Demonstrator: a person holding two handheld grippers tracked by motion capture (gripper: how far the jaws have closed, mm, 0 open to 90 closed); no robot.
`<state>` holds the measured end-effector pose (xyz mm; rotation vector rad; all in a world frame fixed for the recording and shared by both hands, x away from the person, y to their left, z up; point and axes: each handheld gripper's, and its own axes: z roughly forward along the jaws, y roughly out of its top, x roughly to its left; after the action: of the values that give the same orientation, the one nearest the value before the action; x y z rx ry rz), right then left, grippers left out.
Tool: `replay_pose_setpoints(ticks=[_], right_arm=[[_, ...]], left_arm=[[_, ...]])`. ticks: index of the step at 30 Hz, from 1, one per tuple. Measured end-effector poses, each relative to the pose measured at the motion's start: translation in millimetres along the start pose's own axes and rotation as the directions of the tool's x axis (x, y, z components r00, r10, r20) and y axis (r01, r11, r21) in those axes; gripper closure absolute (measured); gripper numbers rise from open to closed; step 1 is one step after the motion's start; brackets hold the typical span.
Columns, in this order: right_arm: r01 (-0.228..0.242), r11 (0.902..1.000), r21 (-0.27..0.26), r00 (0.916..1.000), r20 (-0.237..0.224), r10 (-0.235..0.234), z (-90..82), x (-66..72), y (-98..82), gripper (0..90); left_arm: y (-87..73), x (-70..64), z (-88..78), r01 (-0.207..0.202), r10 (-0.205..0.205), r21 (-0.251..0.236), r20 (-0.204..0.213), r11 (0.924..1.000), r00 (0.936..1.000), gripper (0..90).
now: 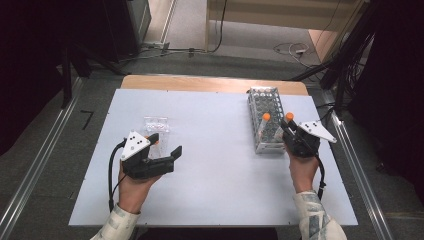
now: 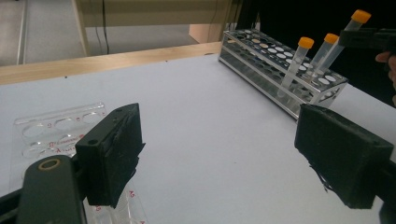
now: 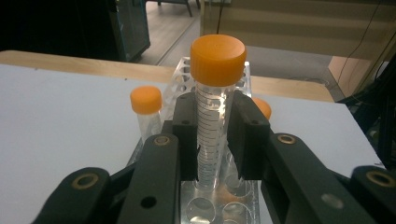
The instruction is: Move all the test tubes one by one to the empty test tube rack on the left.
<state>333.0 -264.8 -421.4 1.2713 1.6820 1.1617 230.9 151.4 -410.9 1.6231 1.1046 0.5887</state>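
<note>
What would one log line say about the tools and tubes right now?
right tool: shut on orange-capped tube over metal rack | left tool: open, holds nothing, beside clear plastic rack | two capped tubes in metal rack

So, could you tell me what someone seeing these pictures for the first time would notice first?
Most likely the orange-capped tube clamped between the right gripper jaws, just above the metal tube rack at the table's right side. Two more orange-capped tubes stand in the rack's near end. On the left, the left gripper hangs open beside a clear plastic rack lying flat on the white table.
</note>
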Motion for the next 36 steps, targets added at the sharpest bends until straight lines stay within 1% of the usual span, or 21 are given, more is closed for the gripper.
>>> replay_pose_setpoints(ticks=[6, 9, 16, 22, 25, 31, 36], right_arm=[[-0.008, 0.9994, -0.035, 0.9999, -0.012, 0.008, -12.6, -1.0, 9.0, 71.7], [-0.012, 0.9992, -0.039, 0.9995, -0.029, 0.010, -18.0, 0.1, 11.7, 71.7], [-0.009, 0.9996, -0.026, 0.9976, -0.069, 0.007, -24.8, 5.8, 12.5, 71.8], [0.000, 0.9997, -0.024, 0.9963, -0.085, -0.002, -27.8, 10.4, 12.0, 71.8], [0.005, 0.9996, -0.026, 0.9946, -0.104, -0.008, -29.3, 13.0, 11.2, 71.9], [0.017, 0.9996, -0.022, 0.9926, -0.120, -0.019, -31.3, 18.7, 9.7, 72.0], [0.009, 0.9998, -0.017, 0.9912, -0.132, -0.012, -34.1, 21.1, 10.3, 72.0]], left_arm=[[-0.1, -0.4, -0.1, 0.000, 0.000, 0.001, 0.001, 1.0000, 1.0000, 15.0], [-0.1, -0.3, -0.1, 0.000, 0.000, 0.003, 0.001, 1.0000, 1.0000, 15.0], [0.2, -0.7, -0.9, -0.002, 0.002, 0.001, 0.000, 1.0000, 1.0000, 15.0], [0.5, -0.6, -1.8, -0.003, 0.003, -0.001, -0.001, 1.0000, 1.0000, 15.0], [0.6, -1.0, -2.1, -0.002, 0.002, -0.001, -0.002, 1.0000, 1.0000, 15.0], [1.0, -1.0, -2.8, -0.003, 0.003, -0.007, 0.001, 1.0000, 1.0000, 15.0], [1.2, -1.1, -3.3, -0.002, 0.002, -0.007, 0.000, 1.0000, 1.0000, 15.0]])
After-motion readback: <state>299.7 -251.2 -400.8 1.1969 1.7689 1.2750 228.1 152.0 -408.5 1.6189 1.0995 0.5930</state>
